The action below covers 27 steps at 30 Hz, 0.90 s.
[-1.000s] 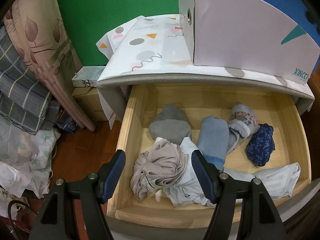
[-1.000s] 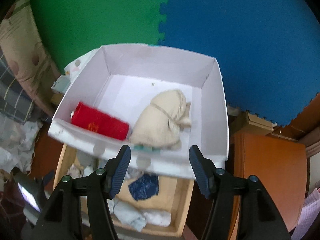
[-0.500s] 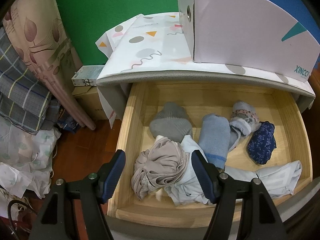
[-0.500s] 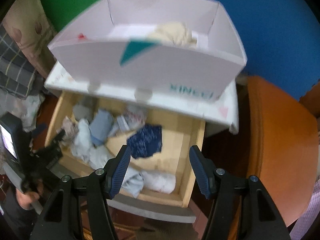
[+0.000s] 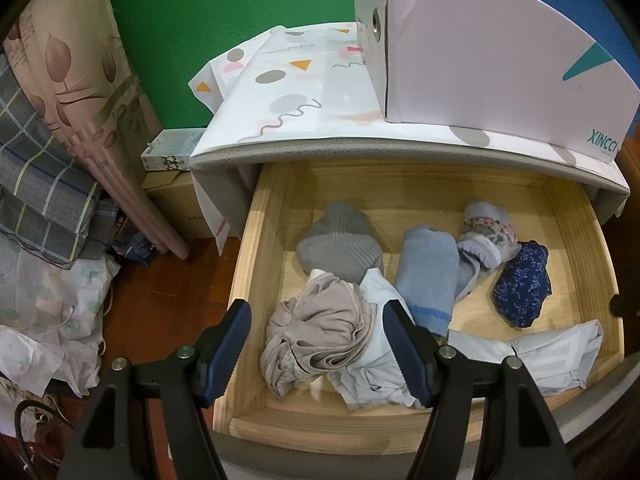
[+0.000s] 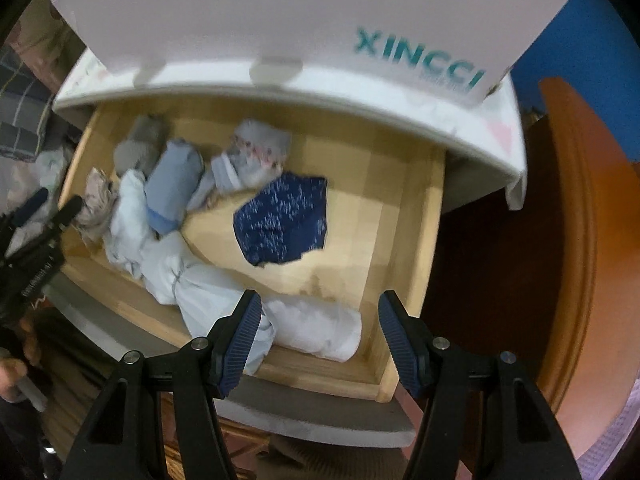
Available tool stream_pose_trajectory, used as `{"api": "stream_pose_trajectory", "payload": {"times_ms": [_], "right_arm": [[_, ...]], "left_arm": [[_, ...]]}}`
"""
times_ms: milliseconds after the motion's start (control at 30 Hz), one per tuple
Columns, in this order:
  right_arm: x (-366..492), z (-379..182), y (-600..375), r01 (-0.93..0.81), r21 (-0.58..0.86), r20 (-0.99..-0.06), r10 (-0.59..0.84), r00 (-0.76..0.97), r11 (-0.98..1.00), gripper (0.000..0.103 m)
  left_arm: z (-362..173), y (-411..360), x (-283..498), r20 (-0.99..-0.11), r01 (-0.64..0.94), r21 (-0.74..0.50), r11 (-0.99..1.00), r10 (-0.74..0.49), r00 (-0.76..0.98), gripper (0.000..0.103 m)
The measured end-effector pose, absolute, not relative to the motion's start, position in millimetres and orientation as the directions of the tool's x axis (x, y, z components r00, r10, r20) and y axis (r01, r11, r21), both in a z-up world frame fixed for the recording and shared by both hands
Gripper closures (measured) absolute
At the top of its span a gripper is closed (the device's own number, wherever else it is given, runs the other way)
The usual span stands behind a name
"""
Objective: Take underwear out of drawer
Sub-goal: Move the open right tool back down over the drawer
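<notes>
The underwear (image 6: 282, 220), navy and speckled, lay loose on the drawer (image 6: 404, 216) floor at twelve o'clock from the right gripper (image 6: 316, 340); its jaws stood spread and empty, likely for a downward grab; the left gripper (image 5: 316, 346) hovered spread over beige cloth (image 5: 320, 328).

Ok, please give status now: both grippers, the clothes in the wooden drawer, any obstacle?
Left gripper open, right gripper open, both empty. Crumpled beige underwear lies in open wooden drawer. Nothing blocks.

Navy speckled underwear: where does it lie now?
The navy speckled underwear lies in the drawer toward its right side, beside the floral bundle, behind the white cloth.
</notes>
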State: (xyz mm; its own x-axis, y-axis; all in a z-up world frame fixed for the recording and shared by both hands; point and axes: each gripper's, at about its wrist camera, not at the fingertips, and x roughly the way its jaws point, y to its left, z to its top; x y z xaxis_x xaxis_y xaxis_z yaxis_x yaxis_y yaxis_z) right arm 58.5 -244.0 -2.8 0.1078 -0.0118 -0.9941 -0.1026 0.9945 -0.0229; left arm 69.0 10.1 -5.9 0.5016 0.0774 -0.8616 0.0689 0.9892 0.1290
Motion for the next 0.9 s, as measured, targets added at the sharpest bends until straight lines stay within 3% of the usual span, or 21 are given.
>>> {"api": "stream_pose_trajectory", "payload": {"times_ms": [533, 900], "right_arm": [[58, -66, -238, -0.266, -0.087, -0.992, -0.108, -0.065, 0.960, 0.045], [75, -88, -238, -0.244, 0.045, -0.990, 0.011, -0.141, 0.969, 0.045]], "left_arm": [[-9, 10, 71, -0.868, 0.068, 0.115, 0.991, 0.067, 0.491, 0.033], [-12, 5, 73, -0.876, 0.082, 0.120, 0.989, 0.067, 0.478, 0.033]]}}
